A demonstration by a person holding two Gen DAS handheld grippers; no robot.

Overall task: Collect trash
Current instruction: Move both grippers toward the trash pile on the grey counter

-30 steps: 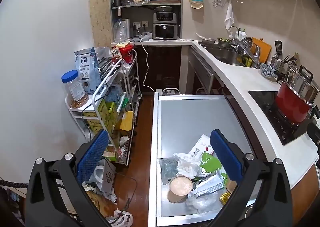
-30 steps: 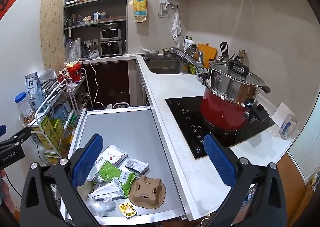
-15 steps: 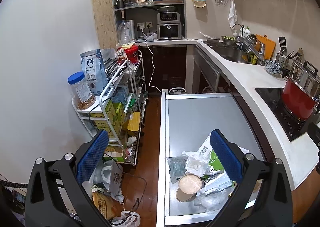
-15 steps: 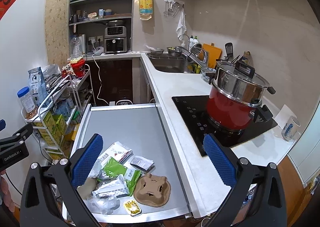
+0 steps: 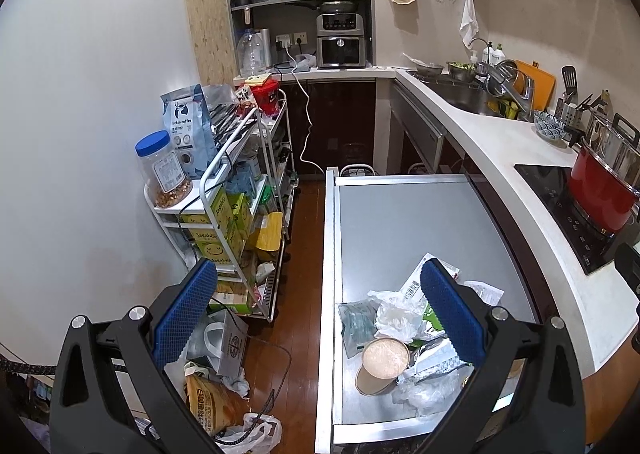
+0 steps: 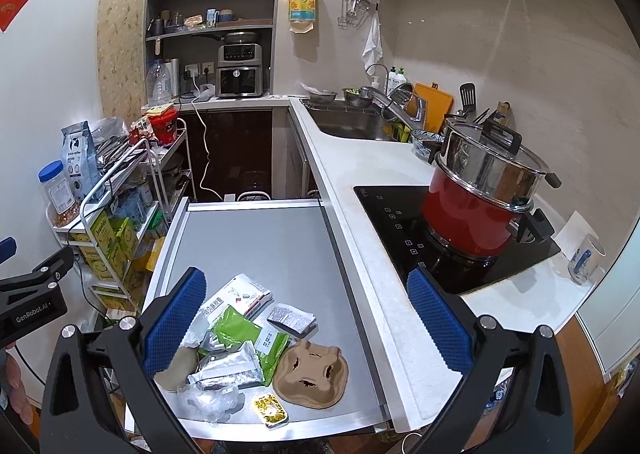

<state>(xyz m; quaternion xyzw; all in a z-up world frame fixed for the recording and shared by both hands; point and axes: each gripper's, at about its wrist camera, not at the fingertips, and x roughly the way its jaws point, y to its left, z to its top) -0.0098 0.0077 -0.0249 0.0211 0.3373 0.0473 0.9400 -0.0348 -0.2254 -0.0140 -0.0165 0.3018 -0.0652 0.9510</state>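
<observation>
A heap of trash lies at the near end of the grey metal table (image 6: 260, 238): a brown paper cup (image 5: 382, 364), a cardboard cup carrier (image 6: 312, 374), a green packet (image 6: 244, 334), a silver wrapper (image 6: 228, 370), crumpled clear plastic (image 6: 208, 400), a small yellow sachet (image 6: 271, 409) and a white packet (image 6: 246, 294). My left gripper (image 5: 320, 318) is open and empty, raised above the table's left edge and the floor. My right gripper (image 6: 306, 320) is open and empty, held above the heap.
A white wire cart (image 5: 236, 190) loaded with jars and boxes stands left of the table. Bags (image 5: 216, 402) lie on the wooden floor. A white counter (image 6: 360, 190) on the right carries a hob with a red pot (image 6: 476, 206), a mug (image 6: 586, 258) and a sink (image 6: 348, 122).
Both views have shifted slightly: the trash heap sits a little further right and up in each. Both grippers stay open and empty.
</observation>
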